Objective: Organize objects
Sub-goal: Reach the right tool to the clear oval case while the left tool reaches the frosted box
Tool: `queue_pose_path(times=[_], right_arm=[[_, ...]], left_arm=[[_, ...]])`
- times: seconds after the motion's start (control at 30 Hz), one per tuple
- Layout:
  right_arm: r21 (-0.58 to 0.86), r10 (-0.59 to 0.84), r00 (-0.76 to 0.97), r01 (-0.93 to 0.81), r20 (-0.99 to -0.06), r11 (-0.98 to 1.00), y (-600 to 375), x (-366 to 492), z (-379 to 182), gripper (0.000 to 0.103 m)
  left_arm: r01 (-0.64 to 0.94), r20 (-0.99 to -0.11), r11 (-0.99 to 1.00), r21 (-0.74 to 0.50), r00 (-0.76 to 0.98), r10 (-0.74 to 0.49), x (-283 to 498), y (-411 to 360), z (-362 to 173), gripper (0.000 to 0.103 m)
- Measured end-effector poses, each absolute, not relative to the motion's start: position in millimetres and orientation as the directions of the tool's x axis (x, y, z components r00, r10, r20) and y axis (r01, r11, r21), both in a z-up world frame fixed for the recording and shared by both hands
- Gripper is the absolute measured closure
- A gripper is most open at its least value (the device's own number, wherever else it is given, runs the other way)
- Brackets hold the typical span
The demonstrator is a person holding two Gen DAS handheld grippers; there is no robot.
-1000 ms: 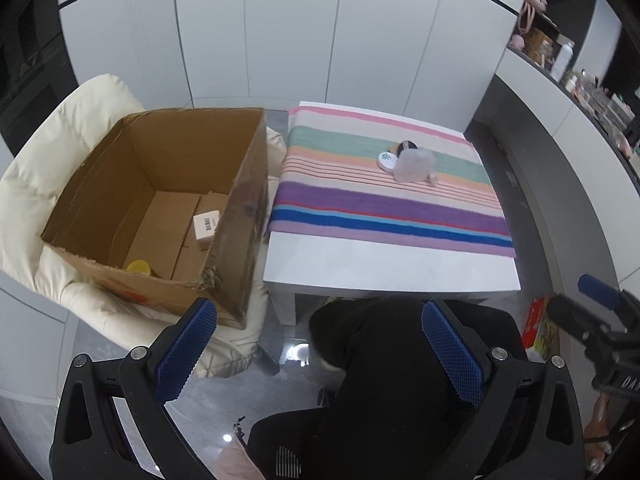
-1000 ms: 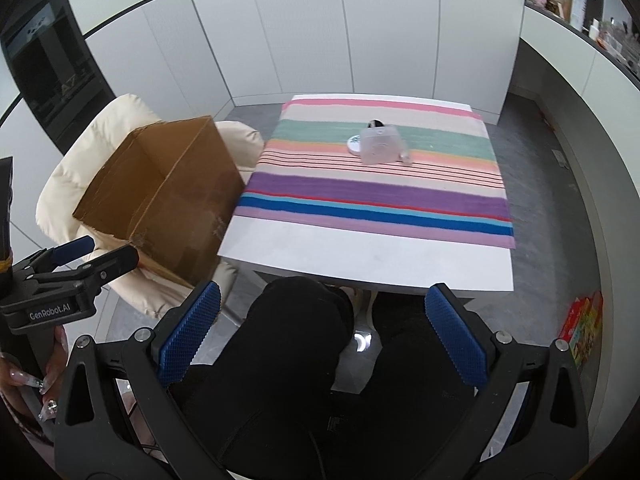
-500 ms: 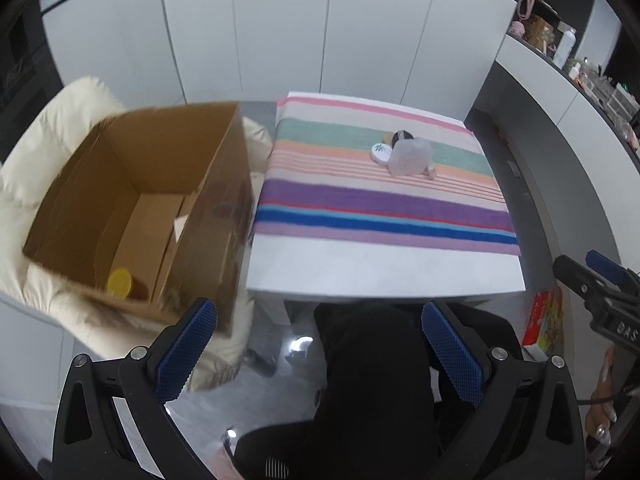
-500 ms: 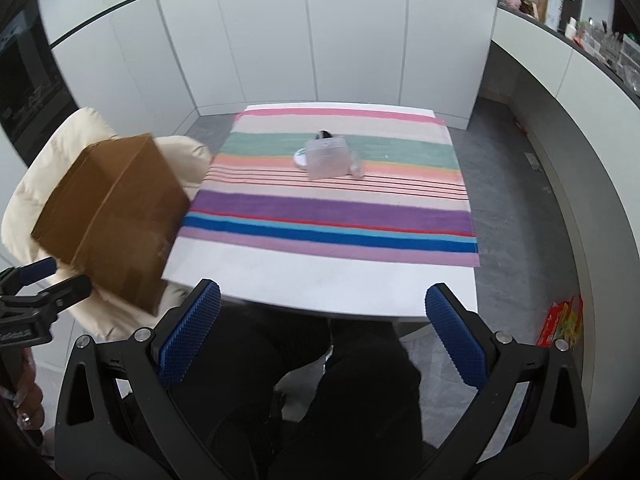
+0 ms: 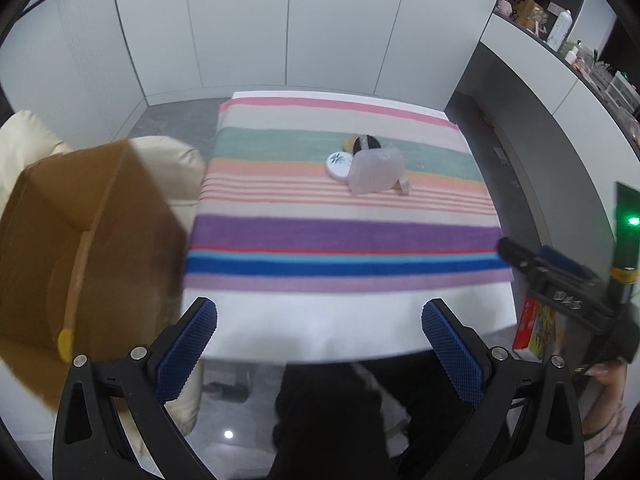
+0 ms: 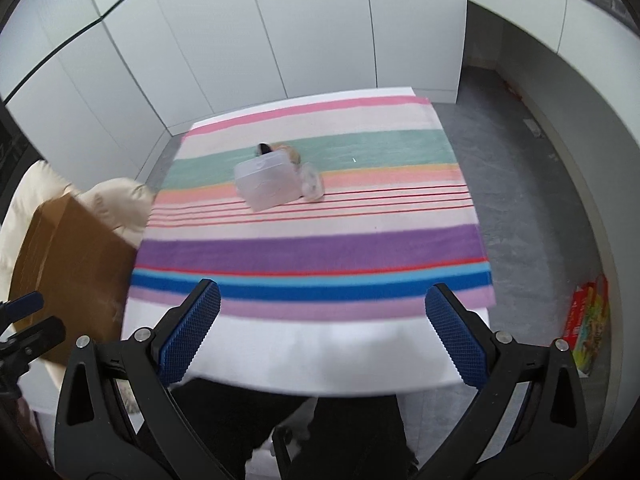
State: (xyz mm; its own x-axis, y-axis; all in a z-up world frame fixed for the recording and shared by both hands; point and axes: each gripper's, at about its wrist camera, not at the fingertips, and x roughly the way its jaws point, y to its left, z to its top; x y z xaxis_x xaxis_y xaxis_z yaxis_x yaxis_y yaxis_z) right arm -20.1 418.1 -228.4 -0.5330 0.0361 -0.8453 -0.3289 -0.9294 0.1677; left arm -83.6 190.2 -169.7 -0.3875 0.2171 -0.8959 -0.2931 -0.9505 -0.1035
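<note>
Both the left gripper [image 5: 319, 328] and right gripper [image 6: 322, 314] hover spread wide and empty over the desk's [image 6: 320, 356] near edge. Toward 12 o'clock, a container [image 6: 267, 184], tin [image 5: 338, 164] and small items cluster mid-cloth [image 6: 312, 248], bare cloth all around. At 9 o'clock a box [image 5: 80, 248] stands close beside the desk's edge.

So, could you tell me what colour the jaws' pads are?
Blue, textured pads; clearest in the right wrist view.

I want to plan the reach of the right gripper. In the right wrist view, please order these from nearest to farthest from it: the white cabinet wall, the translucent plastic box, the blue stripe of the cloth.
1. Blue stripe: just ahead of the open right gripper.
2. Translucent plastic box: mid-table, slightly left.
3. White cabinet wall: behind the table's far edge.
</note>
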Motion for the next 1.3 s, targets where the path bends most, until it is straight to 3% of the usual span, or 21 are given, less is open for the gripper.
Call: queue_pose_path(times=[0.23,0.4,0.57,0.77,1.0,1.1,1.17,1.3], right_arm=[[0.200,0.018,-0.499,-0.379,-0.866,-0.904,455,-96,-284,0.002],[0.147,0.101,-0.481,-0.450,-0.871,-0.881,481,-158,-312,0.002],[0.135,0.074,-0.455,-0.410,-0.887,-0.902,480,-208,-340,0.007],[0.062,-0.004,-0.487,-0.102,-0.873,-0.993,404,-213,-346,0.008],[0.067,0.023,-0.466,-0.176,-0.884,-0.982,420,-214,-370,0.008],[0.023,0.071,-0.461,-0.195,-0.885,-0.981,431,-214,-382,0.029],[-0.009,0.095,-0.480,-0.179,-0.872,-0.984,428,-212,-379,0.062],[-0.002,0.101,-0.477,-0.204,-0.873,-0.979,433,-203,-378,0.063]], left_arm=[[-0.270,-0.899,-0.963,-0.018,-0.416,0.134,-145,233,-217,0.000],[-0.274,-0.871,-0.956,0.101,-0.489,0.048,-176,258,-246,0.000],[-0.246,-0.876,-0.969,-0.017,-0.464,0.133,-196,256,-262,0.000],[-0.211,-0.871,-0.976,-0.046,-0.471,0.143,-206,246,-272,0.000],[-0.173,-0.895,-0.982,-0.078,-0.422,0.145,-214,230,-294,0.000],[-0.197,-0.897,-0.976,-0.092,-0.409,0.167,-215,234,-301,0.000],[-0.249,-0.885,-0.960,-0.127,-0.408,0.223,-215,240,-302,0.000],[-0.352,-0.857,-0.915,-0.196,-0.392,0.334,-219,255,-301,0.000]])
